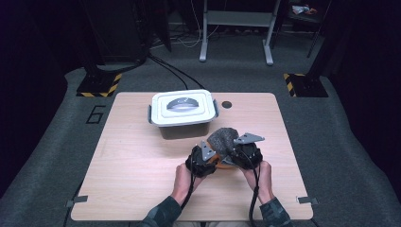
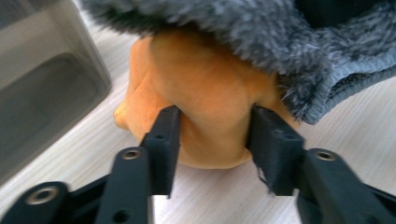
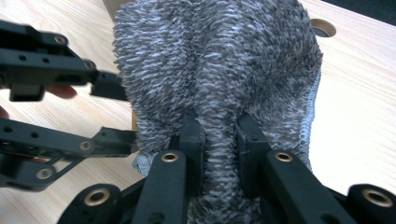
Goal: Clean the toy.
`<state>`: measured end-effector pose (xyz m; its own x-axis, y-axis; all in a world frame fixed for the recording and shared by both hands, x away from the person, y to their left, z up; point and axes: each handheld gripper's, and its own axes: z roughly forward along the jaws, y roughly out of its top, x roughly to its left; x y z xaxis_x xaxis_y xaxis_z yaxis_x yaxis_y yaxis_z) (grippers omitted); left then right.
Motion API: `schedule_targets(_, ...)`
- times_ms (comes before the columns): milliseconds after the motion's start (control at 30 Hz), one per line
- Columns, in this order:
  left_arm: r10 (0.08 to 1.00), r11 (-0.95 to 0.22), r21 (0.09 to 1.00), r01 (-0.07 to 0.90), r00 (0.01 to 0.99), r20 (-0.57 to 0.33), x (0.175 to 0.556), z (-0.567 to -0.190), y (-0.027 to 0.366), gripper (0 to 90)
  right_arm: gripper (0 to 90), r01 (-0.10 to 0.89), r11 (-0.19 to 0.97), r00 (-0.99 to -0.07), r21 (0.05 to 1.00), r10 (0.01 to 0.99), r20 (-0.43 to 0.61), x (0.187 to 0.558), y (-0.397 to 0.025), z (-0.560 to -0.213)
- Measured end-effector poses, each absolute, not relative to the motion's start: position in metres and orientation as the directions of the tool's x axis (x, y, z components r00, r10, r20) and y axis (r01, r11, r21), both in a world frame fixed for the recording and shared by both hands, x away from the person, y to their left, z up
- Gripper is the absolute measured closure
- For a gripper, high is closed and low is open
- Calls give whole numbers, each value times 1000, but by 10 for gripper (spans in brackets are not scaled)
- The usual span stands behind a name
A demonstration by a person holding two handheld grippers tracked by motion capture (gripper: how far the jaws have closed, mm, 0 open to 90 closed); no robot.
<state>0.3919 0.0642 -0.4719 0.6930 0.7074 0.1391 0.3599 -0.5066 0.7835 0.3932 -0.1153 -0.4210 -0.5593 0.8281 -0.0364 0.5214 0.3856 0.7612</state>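
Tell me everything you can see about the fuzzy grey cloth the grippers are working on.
The grey cloth is shaggy, mottled grey-and-white pile with a stitched hem. It lies bunched and draped over an orange cloth on the wooden table, before the lidded box. The right gripper pinches a fold of it; the left gripper grips the orange cloth.

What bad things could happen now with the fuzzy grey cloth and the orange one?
1. The right gripper pinches only a thin fold of the grey cloth, so that fold might slide out.
2. The left gripper squeezes the orange cloth right under the grey one, so pulling could drag both along together.
3. The lidded box stands close behind, so a swing might bump it.
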Motion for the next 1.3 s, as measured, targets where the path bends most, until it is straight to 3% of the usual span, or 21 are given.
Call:
schedule_targets(133,705,-503,791,348,694,143,392,-475,61,797,762,515,390,-560,763,827,-46,393,-115,-422)
schedule_targets(233,708,-473,804,361,699,102,392,-474,66,841,762,501,396,-560,769,826,-61,390,-116,-419)
schedule_targets(333,708,-428,818,385,705,38,393,-472,71,852,762,492,386,-552,780,832,-64,387,-118,-416)
schedule_targets(500,691,-303,834,462,708,-141,395,-471,82,855,761,464,392,-551,794,830,-88,379,-120,-406)
schedule_targets(700,684,-230,828,511,691,-236,400,-472,91,856,762,458,405,-552,791,827,-104,378,-115,-403)
schedule_targets(1300,713,-182,814,551,644,-277,408,-481,103,852,762,607,313,-426,730,904,-33,406,-160,-443)
